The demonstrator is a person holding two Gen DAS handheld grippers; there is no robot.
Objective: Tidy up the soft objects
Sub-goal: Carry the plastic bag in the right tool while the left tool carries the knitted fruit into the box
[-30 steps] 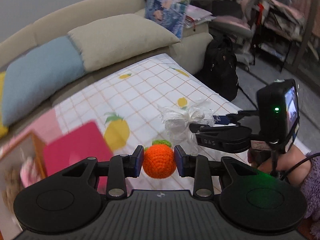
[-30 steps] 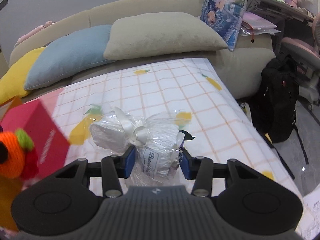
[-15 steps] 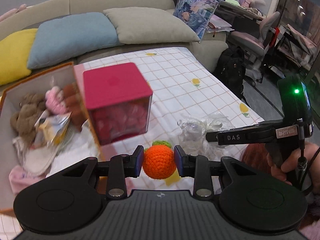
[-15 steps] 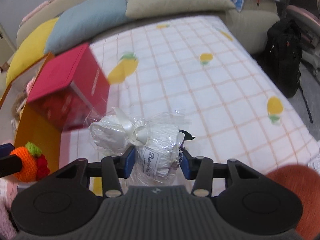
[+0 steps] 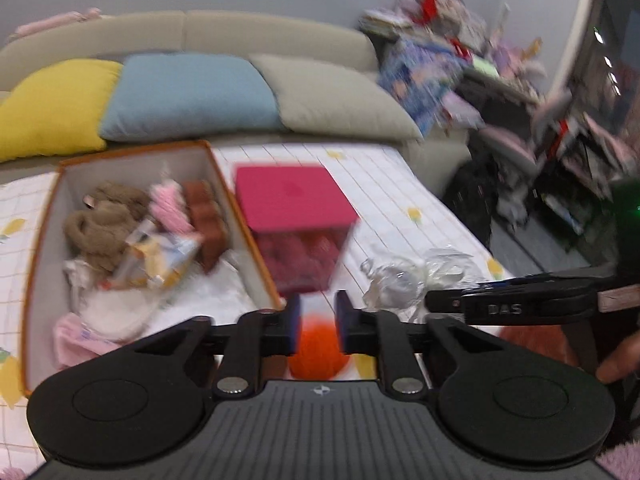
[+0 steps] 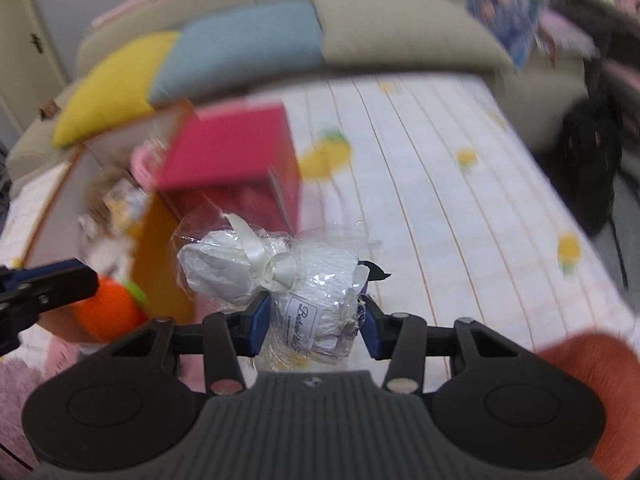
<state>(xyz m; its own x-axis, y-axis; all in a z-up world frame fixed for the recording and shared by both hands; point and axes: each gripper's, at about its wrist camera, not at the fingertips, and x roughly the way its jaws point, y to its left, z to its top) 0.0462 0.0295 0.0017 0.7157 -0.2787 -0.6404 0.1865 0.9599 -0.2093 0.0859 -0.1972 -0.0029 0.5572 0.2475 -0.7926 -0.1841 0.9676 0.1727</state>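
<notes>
Left wrist view showed our left gripper (image 5: 316, 322) with its fingers (image 5: 291, 320) close together, the crocheted orange (image 5: 318, 350) blurred and low between them; we could not tell whether they truly pinched it. In the right wrist view our right gripper (image 6: 316, 322) had its fingers (image 6: 259, 320) clamped on the cellophane-wrapped bundle (image 6: 304, 280), gripped by its body so the ribboned neck stuck out free. Both items hung above the checked cloth near the orange-rimmed box (image 5: 240, 216), where plush toys (image 5: 104, 220) were already gathered (presumably the destination). The red cube box (image 5: 292, 196) stood just beside its right wall, so we judged the drop needed to go left of it.
</notes>
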